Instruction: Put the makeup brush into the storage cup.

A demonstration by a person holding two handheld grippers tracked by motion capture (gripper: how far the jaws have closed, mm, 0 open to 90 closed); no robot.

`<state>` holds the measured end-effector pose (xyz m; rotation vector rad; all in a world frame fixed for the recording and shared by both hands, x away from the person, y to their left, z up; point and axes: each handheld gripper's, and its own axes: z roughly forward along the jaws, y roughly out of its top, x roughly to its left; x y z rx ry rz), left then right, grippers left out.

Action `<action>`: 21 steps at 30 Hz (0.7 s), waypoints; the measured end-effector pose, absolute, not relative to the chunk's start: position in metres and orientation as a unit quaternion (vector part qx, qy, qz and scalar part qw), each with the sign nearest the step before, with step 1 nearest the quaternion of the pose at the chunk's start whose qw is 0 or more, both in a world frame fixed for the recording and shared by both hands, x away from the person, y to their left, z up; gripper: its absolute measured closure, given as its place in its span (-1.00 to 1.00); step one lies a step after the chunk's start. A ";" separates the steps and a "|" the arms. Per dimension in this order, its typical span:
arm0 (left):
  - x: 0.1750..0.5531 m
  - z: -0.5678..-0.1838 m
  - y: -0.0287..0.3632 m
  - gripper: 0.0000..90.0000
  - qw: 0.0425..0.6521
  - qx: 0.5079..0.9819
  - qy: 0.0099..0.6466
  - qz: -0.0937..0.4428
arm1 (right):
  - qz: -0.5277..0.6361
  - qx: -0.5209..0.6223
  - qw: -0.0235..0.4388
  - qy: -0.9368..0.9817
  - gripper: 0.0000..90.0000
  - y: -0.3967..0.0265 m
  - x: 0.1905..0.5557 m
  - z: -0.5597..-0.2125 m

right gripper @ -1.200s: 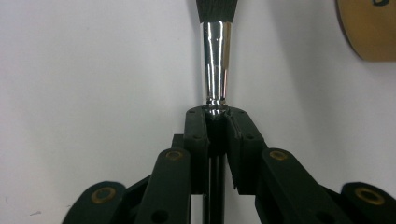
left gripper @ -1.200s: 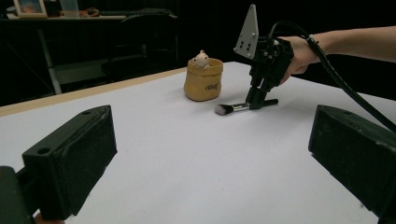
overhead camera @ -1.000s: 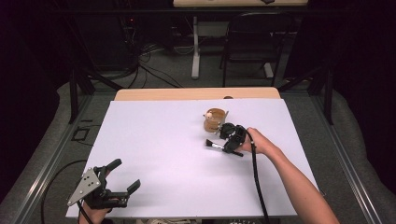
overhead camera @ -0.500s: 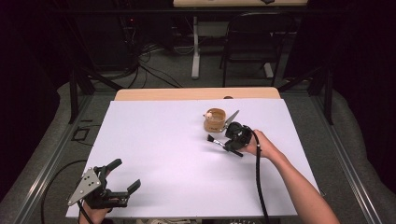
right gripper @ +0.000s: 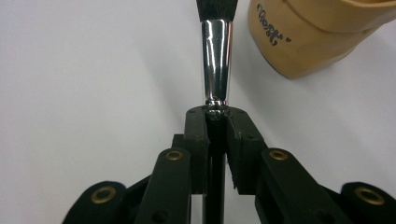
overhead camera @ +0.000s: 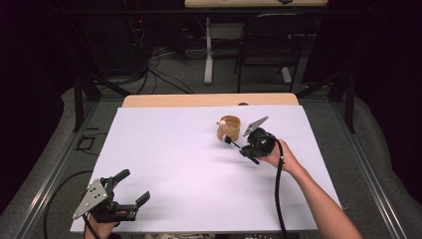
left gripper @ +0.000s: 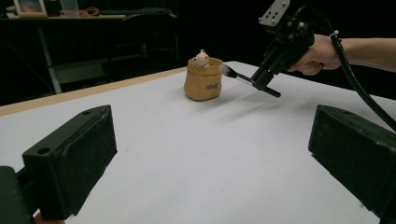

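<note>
A white tabletop (overhead camera: 189, 169) is seen from the high view, with a small tan pot (overhead camera: 229, 129) standing on its far half, right of centre. A small pale figure (left gripper: 201, 58) is perched at the pot's rim, and dark lettering is printed on the pot's side. The right tool (overhead camera: 245, 149) is held in the person's right hand (overhead camera: 276, 154) just beside the pot, raised off the surface. Its jaws are pressed together on the handle of a makeup brush (right gripper: 215, 70), as shown in the right gripper view: the shiny metal ferrule rises straight out of the closed jaws, and the dark bristles are cut off at the top edge. In the left gripper view the brush's bristle tip is pointed at the pot and lies right at its rim; contact cannot be told. The left tool (overhead camera: 132, 189) is held low at the near left corner of the tabletop, well apart from the pot. Its jaws are spread wide, with nothing between them. A black cable (overhead camera: 276, 199) is trailed from the right tool along the forearm.
</note>
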<state>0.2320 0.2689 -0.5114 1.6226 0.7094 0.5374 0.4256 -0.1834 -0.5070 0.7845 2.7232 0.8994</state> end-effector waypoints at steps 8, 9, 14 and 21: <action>0.232 -0.511 0.269 -0.98 0.602 0.700 0.306 0.232 | 0.330 0.275 0.104 0.897 0.77 -0.187 0.421 -0.503; 0.232 -0.511 0.269 -0.98 0.602 0.700 0.306 0.232 | 0.336 0.274 0.105 0.895 0.77 -0.188 0.420 -0.504; 0.232 -0.511 0.269 -0.98 0.603 0.699 0.307 0.232 | 0.351 0.277 0.117 0.887 0.77 -0.190 0.417 -0.503; 0.232 -0.511 0.269 -0.98 0.603 0.699 0.307 0.232 | 0.381 0.290 0.139 0.867 0.77 -0.194 0.414 -0.500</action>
